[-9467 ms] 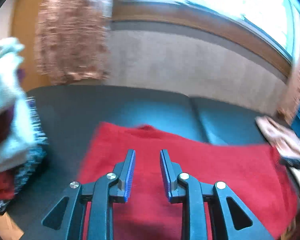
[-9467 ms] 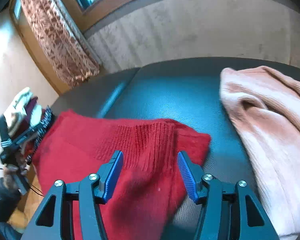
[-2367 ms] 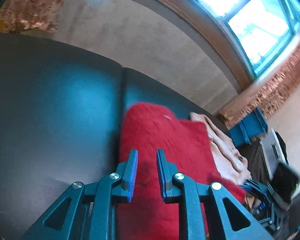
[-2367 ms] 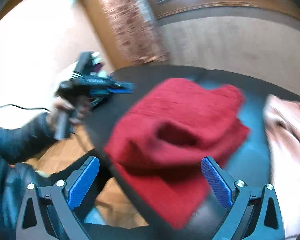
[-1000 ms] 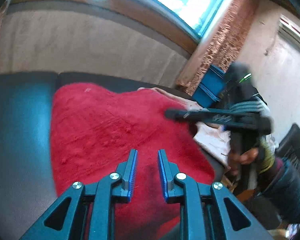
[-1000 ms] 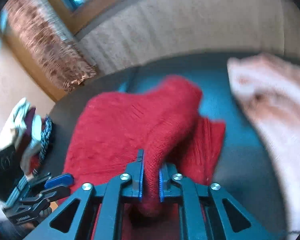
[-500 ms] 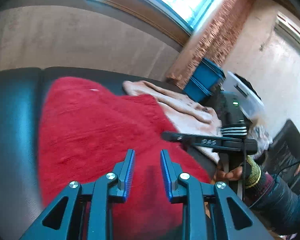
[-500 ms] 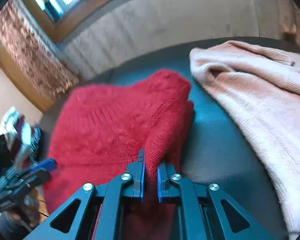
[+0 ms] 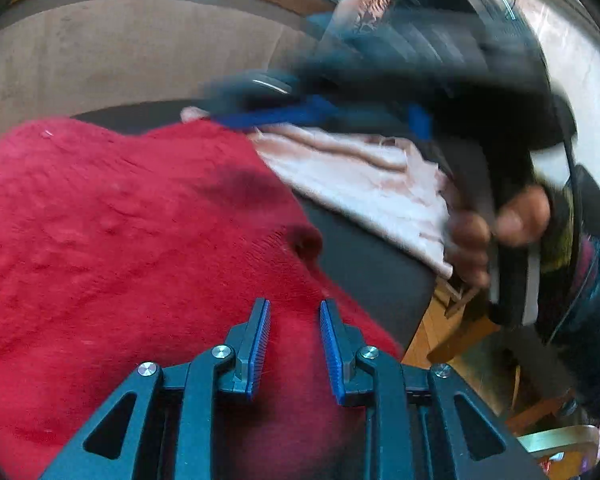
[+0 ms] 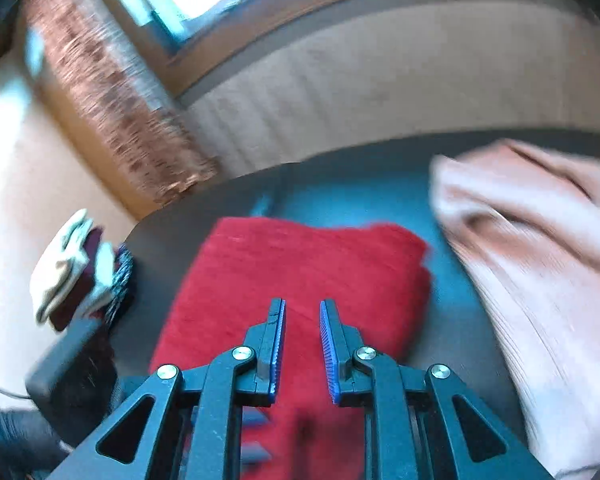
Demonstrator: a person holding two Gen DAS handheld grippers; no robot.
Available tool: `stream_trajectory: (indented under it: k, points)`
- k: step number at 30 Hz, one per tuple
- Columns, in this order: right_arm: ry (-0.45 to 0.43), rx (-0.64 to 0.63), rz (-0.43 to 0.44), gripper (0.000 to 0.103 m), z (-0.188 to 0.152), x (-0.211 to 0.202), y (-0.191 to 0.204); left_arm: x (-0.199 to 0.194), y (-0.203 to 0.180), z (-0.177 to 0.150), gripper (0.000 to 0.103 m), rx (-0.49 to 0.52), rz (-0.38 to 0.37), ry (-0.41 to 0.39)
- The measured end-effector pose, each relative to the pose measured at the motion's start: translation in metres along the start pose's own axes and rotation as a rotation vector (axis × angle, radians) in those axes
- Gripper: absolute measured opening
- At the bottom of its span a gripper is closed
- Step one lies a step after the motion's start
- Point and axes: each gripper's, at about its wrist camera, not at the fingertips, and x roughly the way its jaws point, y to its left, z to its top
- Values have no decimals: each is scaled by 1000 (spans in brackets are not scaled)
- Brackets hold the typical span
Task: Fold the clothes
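Observation:
A red knit sweater (image 10: 300,264) lies folded into a flat rectangle on the dark padded surface (image 10: 340,184). My right gripper (image 10: 302,316) hovers over its near half, jaws slightly apart, nothing between them. In the left wrist view the same red sweater (image 9: 120,220) fills the left side. My left gripper (image 9: 294,312) stands over its near edge, jaws a little apart, with the cloth below them, not pinched. The right gripper (image 9: 300,114) shows there as a blue blur above the sweater's far corner, held by a hand (image 9: 472,240).
A pale pink sweater (image 10: 540,280) lies unfolded to the right of the red one, also seen as pink sweater (image 9: 360,176). A stack of folded clothes (image 10: 72,264) sits at the surface's left end. A beige backrest, curtain (image 10: 112,88) and window lie behind.
My right gripper was shut on a raised fold of the red sweater; it has let go and drawn back, and the sweater now lies flat. The left gripper's view swung right.

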Motion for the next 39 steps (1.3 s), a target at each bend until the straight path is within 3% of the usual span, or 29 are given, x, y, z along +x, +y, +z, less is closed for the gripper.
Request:
stream_trajectory:
  k: [4,5,9,12,15,18,22,24,26,29,30,34,36,38,39]
  points:
    - [55,-96,-28,18,11,31,18,11,-11,-10,25,29,4,15]
    - [54,-116,-33,9,9,36,20,13,-14,-13,25,37,6,16]
    - [-96,-89,21,8,-37,28,-2,15,-22,-22,25,87,11,9]
    - [-134,-58,48,7,-45,26,-8,6,-22,-20,25,86,14,9]
    - [-149,-36,60,7,-48,24,-9,-34,0,-15,26,14,19,-76]
    - [-107,-30,49,8,-40,22,-6,-84,32,-5,27,-24,111,-195]
    - [-115,-62,-57,24,-5,-5,21,-117,83,8,29,-122,190,-262]
    - [-160,-96,19,44,17,-18,45,-115,94,11,29,-132,206,-260]
    - [-143,-154,113,54,38,-12,75,-102,87,10,29,-117,196,-244]
    - [-54,-289,259,56,67,12,114,-76,77,-1,29,-79,171,-199]
    - [-20,-318,270,56,72,26,121,-67,73,-6,30,-71,161,-182]
    - [132,-360,195,53,68,91,111,-51,65,-25,32,-83,166,-211]
    - [63,-364,198,52,55,100,84,-46,62,-27,32,-75,157,-208]
    - [-39,-294,274,53,46,92,58,-41,54,-31,32,-17,193,-217]
    - [-40,-279,284,52,47,92,55,-38,51,-32,32,1,215,-227]
